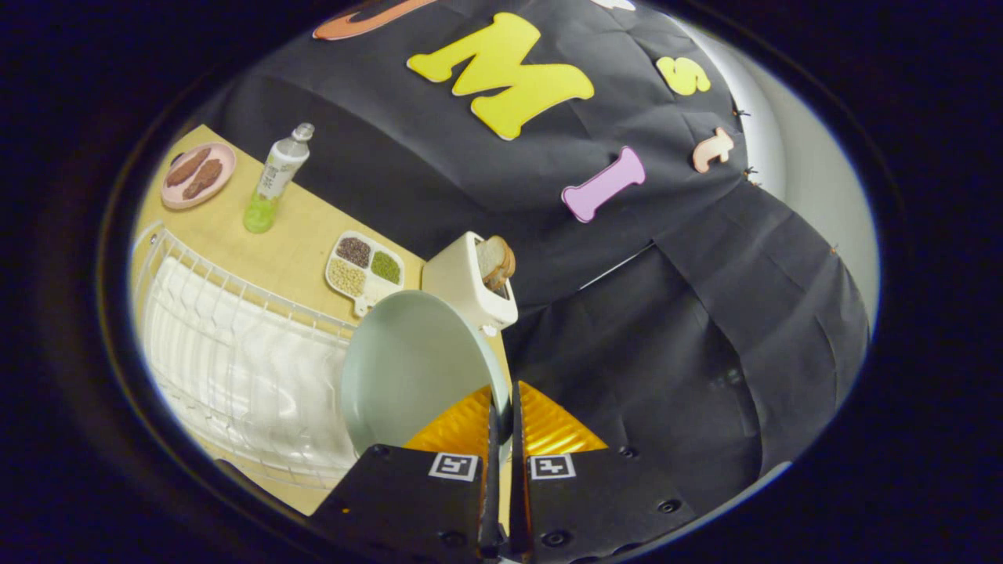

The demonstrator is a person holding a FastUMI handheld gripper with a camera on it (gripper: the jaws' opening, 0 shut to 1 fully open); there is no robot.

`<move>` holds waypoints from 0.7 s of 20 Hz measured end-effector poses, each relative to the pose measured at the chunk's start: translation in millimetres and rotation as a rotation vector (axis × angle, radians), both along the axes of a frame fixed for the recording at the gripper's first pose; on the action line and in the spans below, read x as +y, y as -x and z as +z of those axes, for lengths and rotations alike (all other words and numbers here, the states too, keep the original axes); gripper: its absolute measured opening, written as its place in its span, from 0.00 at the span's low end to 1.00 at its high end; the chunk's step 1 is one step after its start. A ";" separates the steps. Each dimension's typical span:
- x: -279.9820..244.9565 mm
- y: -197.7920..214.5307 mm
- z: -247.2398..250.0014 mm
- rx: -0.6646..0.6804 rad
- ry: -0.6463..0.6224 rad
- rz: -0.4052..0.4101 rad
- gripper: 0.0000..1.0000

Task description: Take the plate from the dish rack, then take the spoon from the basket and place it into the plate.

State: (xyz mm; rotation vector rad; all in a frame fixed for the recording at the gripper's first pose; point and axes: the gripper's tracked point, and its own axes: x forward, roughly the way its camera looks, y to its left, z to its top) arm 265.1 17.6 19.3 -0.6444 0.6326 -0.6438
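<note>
While tool [501, 415] pinches plate [407, 368] rim | wooden table [302, 235] | black cloth wall [627, 313]

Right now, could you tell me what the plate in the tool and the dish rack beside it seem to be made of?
The plate, clamped by its rim between the closed fingers of the tool, looks like glazed ceramic or melamine: pale, smooth, faint sheen. The dish rack looks like white coated wire: thin bars in a grid.
</note>
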 end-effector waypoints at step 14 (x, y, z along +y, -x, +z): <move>-23.8 165.0 -145.1 -0.002 -0.853 0.287 0.11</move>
